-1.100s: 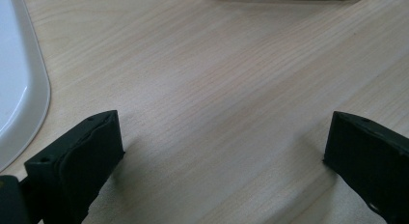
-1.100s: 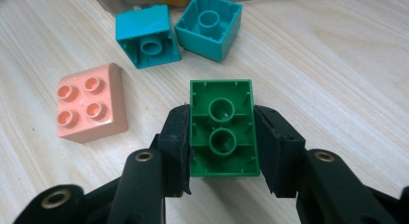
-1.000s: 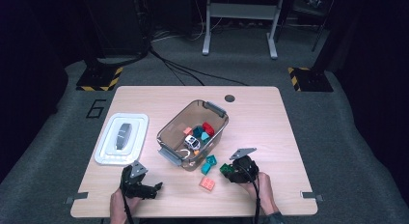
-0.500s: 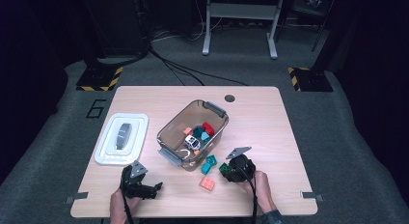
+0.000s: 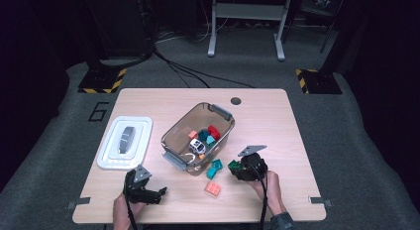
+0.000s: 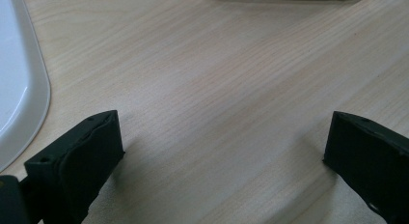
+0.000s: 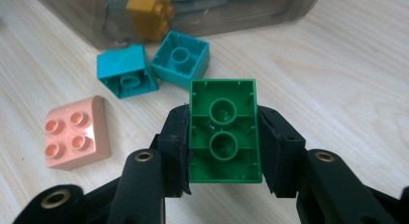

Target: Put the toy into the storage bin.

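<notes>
Green rectangular plastic brick [image 7: 224, 137] sat clamped by its two long sides between the jaws of the right gripper [image 7: 223, 146], hollow underside toward the camera, above the wooden table [image 5: 277, 126] beside the clear plastic bin [image 5: 174, 134]. It looked light, rigid and somewhat slick, so the flat side walls seemed the best hold. The left gripper [image 6: 222, 151] rested with jaws spread wide, holding nothing

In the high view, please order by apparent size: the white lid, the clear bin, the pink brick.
1. clear bin
2. white lid, only somewhat smaller
3. pink brick, by far the smallest
</notes>
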